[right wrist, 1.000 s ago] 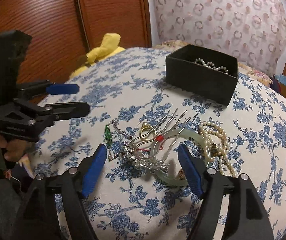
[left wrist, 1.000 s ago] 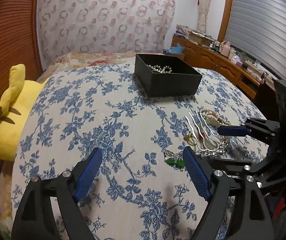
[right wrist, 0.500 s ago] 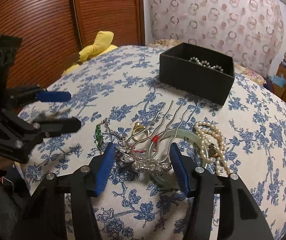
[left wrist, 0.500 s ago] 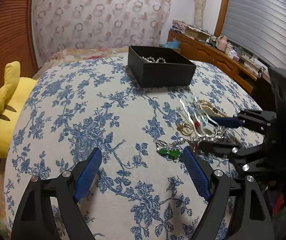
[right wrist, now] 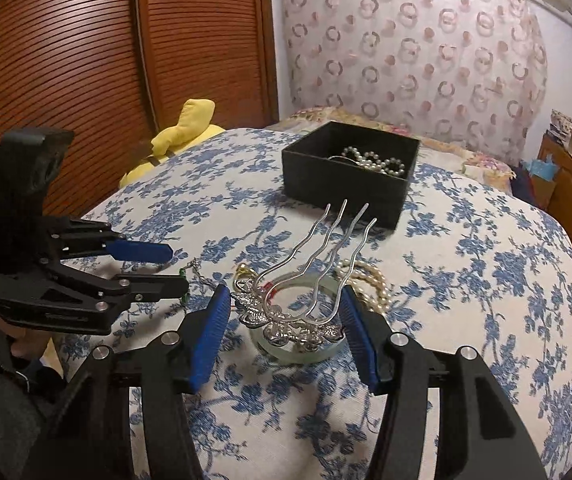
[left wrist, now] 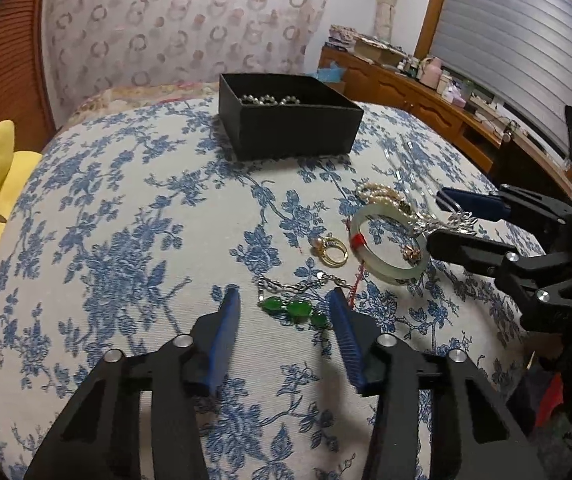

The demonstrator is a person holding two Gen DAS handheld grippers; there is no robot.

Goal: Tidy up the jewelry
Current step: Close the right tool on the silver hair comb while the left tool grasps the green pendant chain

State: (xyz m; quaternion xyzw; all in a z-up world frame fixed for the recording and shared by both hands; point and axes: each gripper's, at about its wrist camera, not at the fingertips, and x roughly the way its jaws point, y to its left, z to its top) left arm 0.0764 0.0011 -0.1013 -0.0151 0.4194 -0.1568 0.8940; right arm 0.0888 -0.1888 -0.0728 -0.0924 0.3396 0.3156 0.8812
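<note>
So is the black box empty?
No, a string of pearls lies inside the black box.

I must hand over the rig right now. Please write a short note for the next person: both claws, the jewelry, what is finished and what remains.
Left claw: open. Its jaws have just been closing around the green-stone chain on the bedspread, with no grip yet.
Right claw: just closed on the silver hair comb, prongs tilted up, near the jade bangle.
Done: a pearl string lies in the black box.
Left: comb, green-stone chain, bangle, gold rings and pearl strand are outside the box.
</note>
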